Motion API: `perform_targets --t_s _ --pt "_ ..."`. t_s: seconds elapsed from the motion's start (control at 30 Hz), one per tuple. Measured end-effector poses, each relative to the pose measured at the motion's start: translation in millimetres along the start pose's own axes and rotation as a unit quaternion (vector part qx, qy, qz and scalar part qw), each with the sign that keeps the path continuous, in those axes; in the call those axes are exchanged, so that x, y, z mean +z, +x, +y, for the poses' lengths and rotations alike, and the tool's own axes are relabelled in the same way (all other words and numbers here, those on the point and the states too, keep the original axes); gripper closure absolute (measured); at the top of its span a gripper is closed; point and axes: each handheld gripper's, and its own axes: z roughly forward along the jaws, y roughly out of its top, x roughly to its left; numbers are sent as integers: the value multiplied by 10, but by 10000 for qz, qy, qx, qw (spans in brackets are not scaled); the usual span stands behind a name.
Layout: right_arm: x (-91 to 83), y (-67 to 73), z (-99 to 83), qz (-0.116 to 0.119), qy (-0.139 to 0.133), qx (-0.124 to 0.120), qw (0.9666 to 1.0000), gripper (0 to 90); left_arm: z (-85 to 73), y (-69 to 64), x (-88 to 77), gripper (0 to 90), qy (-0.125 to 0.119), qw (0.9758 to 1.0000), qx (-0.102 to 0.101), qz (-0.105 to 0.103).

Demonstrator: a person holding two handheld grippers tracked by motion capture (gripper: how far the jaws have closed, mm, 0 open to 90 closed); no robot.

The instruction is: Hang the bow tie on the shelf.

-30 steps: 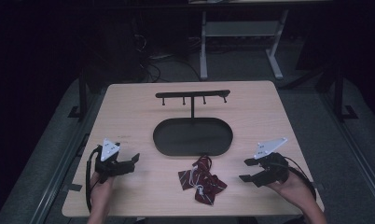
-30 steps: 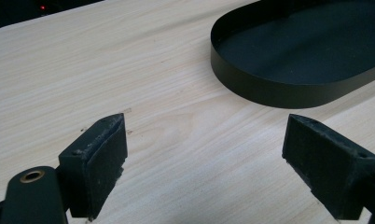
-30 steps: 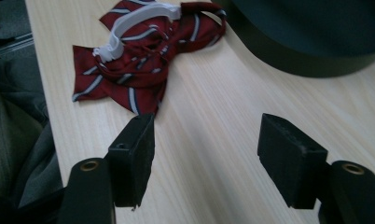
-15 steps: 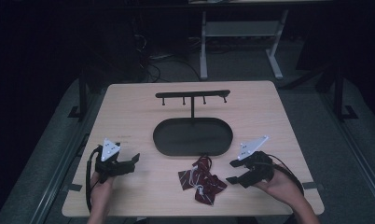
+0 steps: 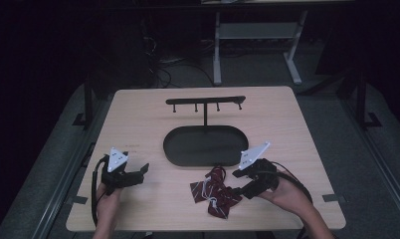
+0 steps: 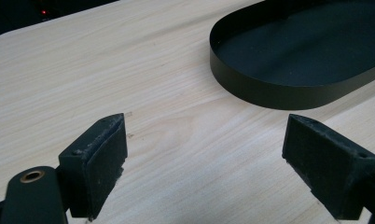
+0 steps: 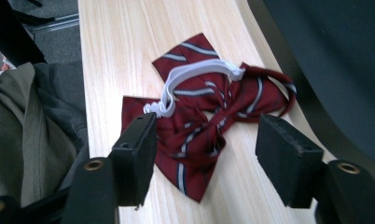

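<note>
1. Both grippers have their 2 jaws spread wide apart, and nothing is held in either one.
2. The left gripper (image 5: 141, 170) sits low over the near left part of the wooden table (image 5: 138, 114), held in the person's left hand (image 5: 106, 201).
3. In the left gripper view (image 6: 204, 154), only bare wood lies between its jaws, and the black tray (image 6: 269, 88) is ahead and to the right.
4. The right gripper (image 5: 236, 183) is held in the person's right hand (image 5: 287, 194) near the front of the table, right beside the bow tie (image 5: 215, 193).
5. In the right gripper view (image 7: 204, 140), the jaws stand on each side of the bow tie (image 7: 199, 126), but they are not squeezing it.
6. The bow tie is dark red with thin pale stripes, and it lies crumpled and flat on the wood.
7. A white elastic band (image 7: 185, 86) loops across the top of the bow tie.
8. The bow tie lies just in front of the tray (image 5: 175, 149), outside it.
9. The tray is a black oval and it has nothing in it.
10. A thin black pole rises from the back of the tray and holds up a hook bar (image 5: 205, 101) with 4 small pegs.
11. The floor around the table is dark, and a white frame (image 5: 257, 45) stands far behind it.
</note>
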Motion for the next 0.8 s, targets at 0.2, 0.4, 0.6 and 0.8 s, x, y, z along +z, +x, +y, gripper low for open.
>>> perform_targets --t_s 0.2,0.4,0.6,0.8 --pt "95 38 125 62 52 -133 9999 377 0 8 -3 135 -11 10000 14 25" --pt "188 62 264 97 87 -240 9996 417 4 13 -15 135 -31 10000 -19 35" --pt "283 75 330 167 189 -290 9993 425 4 8 -8 135 -5 10000 35 7" --pt "420 96 356 272 292 -336 9986 449 7 13 -11 135 -29 10000 3 6"
